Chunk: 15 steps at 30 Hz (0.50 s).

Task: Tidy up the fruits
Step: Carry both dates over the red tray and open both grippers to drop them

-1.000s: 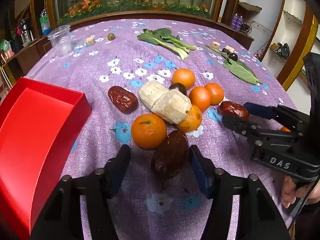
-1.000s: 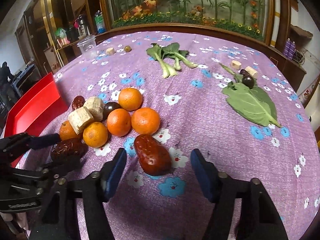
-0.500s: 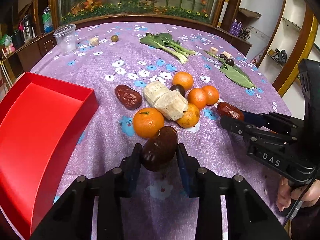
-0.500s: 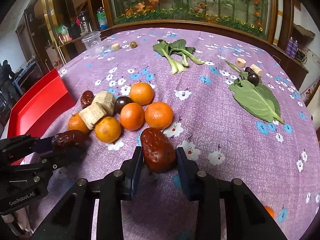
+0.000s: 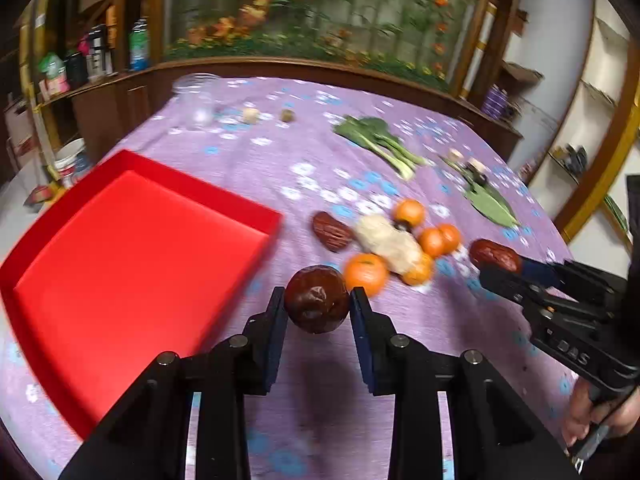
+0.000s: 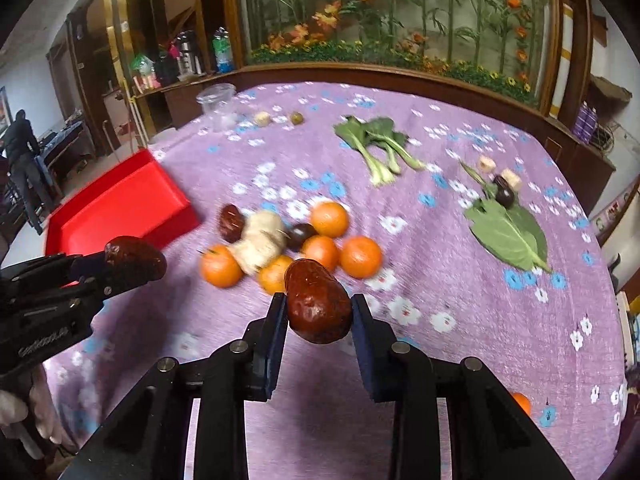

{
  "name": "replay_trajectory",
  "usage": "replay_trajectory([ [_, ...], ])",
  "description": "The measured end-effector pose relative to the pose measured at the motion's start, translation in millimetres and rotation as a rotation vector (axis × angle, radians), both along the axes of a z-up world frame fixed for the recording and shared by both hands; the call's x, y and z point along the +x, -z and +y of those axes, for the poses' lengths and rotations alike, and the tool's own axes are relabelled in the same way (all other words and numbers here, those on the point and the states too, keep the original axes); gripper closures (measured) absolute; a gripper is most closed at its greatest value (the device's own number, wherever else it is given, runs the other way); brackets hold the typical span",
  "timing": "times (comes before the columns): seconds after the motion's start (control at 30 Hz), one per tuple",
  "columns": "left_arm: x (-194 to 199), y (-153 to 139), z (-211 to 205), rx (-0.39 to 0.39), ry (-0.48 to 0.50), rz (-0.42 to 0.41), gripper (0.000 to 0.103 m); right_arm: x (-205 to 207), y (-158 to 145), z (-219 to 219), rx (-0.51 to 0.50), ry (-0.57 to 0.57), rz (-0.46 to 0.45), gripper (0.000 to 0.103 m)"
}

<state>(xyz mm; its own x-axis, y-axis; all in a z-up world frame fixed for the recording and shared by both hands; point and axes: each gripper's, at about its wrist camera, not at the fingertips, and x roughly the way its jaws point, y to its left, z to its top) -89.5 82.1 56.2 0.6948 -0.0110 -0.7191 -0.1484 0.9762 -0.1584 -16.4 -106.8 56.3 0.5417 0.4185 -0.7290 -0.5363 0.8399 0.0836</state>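
My left gripper (image 5: 318,299) holds a dark brown date (image 5: 316,298) lifted off the purple flowered cloth, beside the red tray (image 5: 120,264); its jaws are still closing on the fruit. My right gripper (image 6: 319,309) is shut on a reddish-brown date (image 6: 318,300), also raised above the cloth. Each gripper shows in the other's view with its date (image 5: 495,255) (image 6: 134,257). On the table remain several oranges (image 5: 366,274), two pale chunks (image 5: 390,238), a third date (image 5: 331,231) and a dark plum (image 6: 300,235).
Bok choy (image 5: 380,144), a big green leaf (image 5: 490,204) with small items, and a clear plastic cup (image 5: 196,96) lie farther back. A loose orange (image 6: 520,403) sits near the right edge. A hand (image 5: 592,420) grips the right tool. A person (image 6: 20,152) stands far off.
Both grippers closed on the dates that lay between their fingers and lifted them off the cloth. The left one has swung left toward the red tray.
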Motion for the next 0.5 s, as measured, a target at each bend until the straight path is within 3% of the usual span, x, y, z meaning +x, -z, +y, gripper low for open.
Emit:
replay_trajectory([
  [0.27,-19.2,-3.0,51.8,0.015,-0.148,-0.021,0.073,-15.5,-21.8,52.3,0.050,-0.106,-0.013,0.068],
  [0.5,-30.9,4.6,104.0,0.018,-0.284,-0.016,0.073,-21.3,-27.6,112.2,0.105,-0.214,0.045,0.068],
])
